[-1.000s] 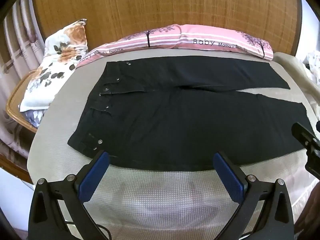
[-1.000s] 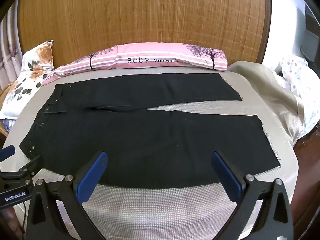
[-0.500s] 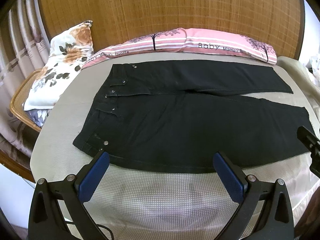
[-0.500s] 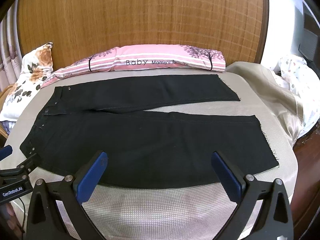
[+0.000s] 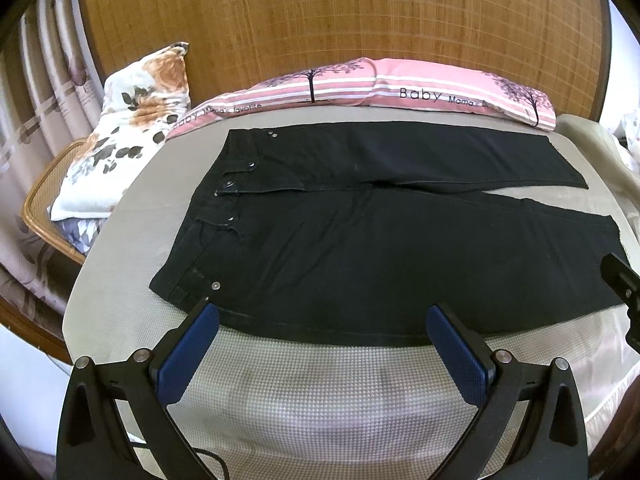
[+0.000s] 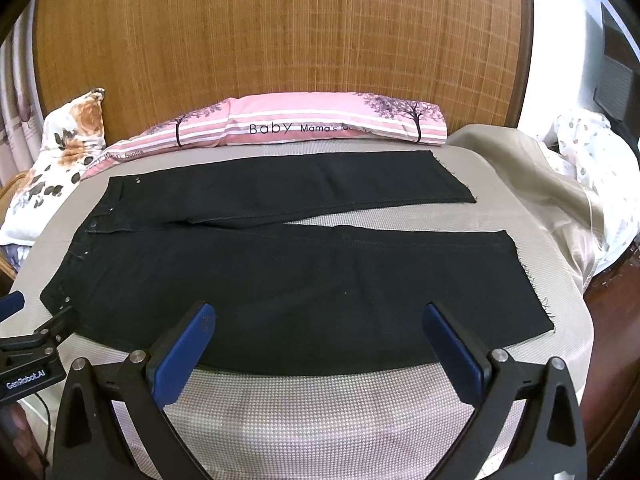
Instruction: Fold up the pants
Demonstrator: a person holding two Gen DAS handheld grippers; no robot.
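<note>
Black pants (image 5: 360,240) lie flat and spread on the bed, waistband to the left, both legs running right with a narrow gap between them; they also show in the right wrist view (image 6: 288,272). My left gripper (image 5: 322,320) is open and empty, hovering over the near edge of the pants by the waistband side. My right gripper (image 6: 320,320) is open and empty, over the near edge of the near leg. Each gripper shows at the edge of the other's view.
The bed (image 5: 320,400) has a grey-beige houndstooth cover. A pink striped pillow (image 6: 304,126) lies along the woven headboard (image 6: 280,40). A floral pillow (image 5: 128,136) rests on a rattan chair at the left. A beige blanket (image 6: 552,200) is bunched at the right.
Both grippers have drawn back and risen slightly, so the pants sit a little farther away in both views. The pants have not moved. Both grippers stay open.
</note>
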